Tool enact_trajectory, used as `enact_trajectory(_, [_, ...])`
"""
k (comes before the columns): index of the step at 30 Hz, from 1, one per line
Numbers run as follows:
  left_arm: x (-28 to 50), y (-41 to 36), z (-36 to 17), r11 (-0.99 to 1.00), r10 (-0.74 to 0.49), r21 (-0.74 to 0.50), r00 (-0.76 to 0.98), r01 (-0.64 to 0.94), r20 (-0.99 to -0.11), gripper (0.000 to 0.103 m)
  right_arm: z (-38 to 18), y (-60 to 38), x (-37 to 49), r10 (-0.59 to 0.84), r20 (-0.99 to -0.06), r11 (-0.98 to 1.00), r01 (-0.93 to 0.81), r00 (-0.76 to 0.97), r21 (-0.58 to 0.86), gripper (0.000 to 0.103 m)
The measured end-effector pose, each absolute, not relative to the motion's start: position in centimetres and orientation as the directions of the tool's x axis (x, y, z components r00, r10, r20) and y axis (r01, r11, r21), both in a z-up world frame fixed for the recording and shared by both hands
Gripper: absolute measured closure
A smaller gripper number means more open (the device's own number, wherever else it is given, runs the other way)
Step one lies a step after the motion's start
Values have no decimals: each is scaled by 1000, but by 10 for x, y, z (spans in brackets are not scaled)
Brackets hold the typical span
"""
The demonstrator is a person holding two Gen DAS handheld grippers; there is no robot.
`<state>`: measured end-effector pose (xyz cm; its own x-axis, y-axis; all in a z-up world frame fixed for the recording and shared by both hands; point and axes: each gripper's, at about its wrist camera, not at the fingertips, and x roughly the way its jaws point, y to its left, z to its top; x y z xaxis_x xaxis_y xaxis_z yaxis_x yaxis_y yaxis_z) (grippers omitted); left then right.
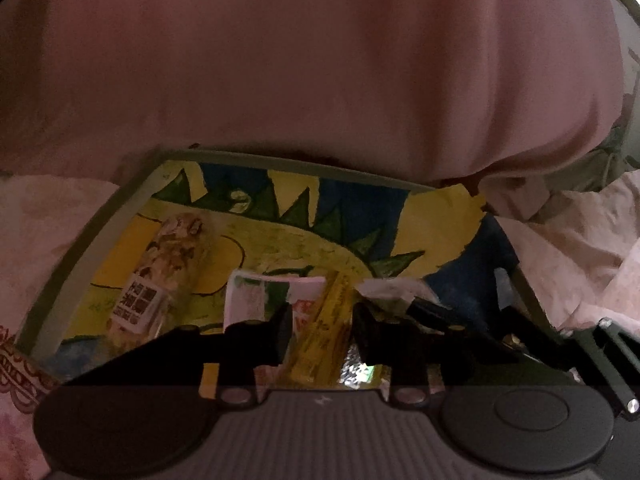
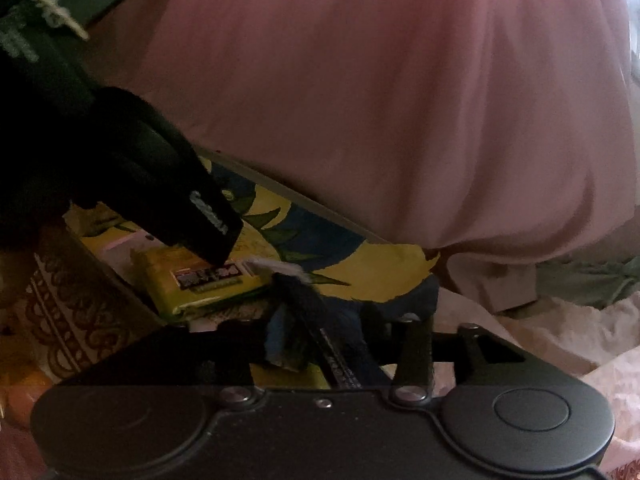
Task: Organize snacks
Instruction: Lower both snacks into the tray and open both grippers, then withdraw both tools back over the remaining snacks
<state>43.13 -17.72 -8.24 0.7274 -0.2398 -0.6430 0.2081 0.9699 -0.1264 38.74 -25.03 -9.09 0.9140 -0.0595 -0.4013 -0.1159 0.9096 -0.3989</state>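
no lettering reads clearly. the clear snack tube (image 1: 170,276) carries a white label of blocky dark characters, the yellow packet (image 2: 202,280) a dark label strip, and the black gripper finger (image 2: 208,222) a white logo, all too blurred.

Pink garment (image 1: 304,60), black tongs (image 1: 322,316)

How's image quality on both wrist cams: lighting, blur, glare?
Left wrist view: dim and grainy, fisheye bends the tray rim; the yellow snack packet is soft, a foil patch glints below it. Right wrist view: darker at left, where the left hand-held gripper is near-silhouette; the pink garment is smooth and detail-poor.
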Motion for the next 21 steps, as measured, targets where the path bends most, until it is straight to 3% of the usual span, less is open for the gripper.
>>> enact_trajectory(4, [427,-171,-78,970,-243,-146,732,195,-636,48,-81,-256,384,-49,-411,935,-104,910,-339,29])
enact_trajectory(12, [398,-144,-49,968,-240,-197,786,153,-569,15,-40,-269,344,-17,-344,983,-46,939,-176,4])
enact_trajectory(17, [364,-126,-23,970,-225,-196,832,143,-508,2,-12,-275,303,-13,-261,990,-24,965,-140,1])
enact_trajectory(21, [330,-114,-9,974,-202,-188,860,126,-468,1,8,-281,268,-2,-220,998,-12,975,-63,1])
